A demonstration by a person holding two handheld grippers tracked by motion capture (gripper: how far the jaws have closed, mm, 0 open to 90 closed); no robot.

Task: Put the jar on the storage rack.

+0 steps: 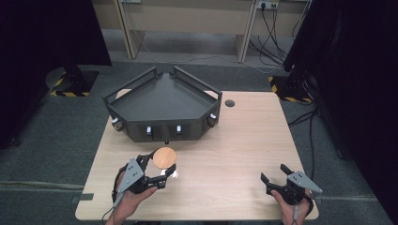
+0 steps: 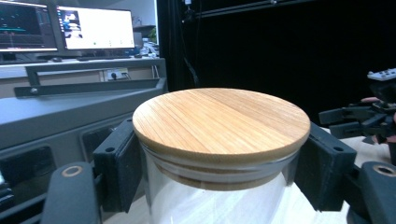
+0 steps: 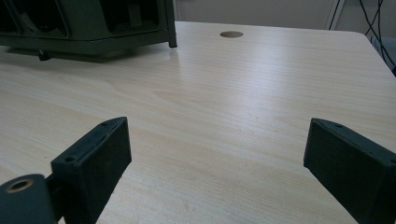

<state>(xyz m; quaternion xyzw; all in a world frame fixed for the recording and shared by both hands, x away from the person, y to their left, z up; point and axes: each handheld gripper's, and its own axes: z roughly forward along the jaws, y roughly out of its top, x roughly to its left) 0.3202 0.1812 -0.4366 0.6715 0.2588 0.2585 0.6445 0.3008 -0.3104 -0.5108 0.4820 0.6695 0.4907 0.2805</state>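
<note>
The left gripper [image 1: 162,174] pinches a glass jar [image 2: 219,196] with a round bamboo lid [image 2: 221,122] between its two black jaws, holding it near the table's [image 1: 234,140] front left, just in front of the dark angular tray [image 1: 162,108]. The right gripper [image 1: 274,174] rests at the table's front right, well apart from the jar, its jaws spread wide over bare wood.

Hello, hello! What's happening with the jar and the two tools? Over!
Left tool shut on jar, lid on. Right tool open, holding nothing. Black tray sits behind the jar.
</note>
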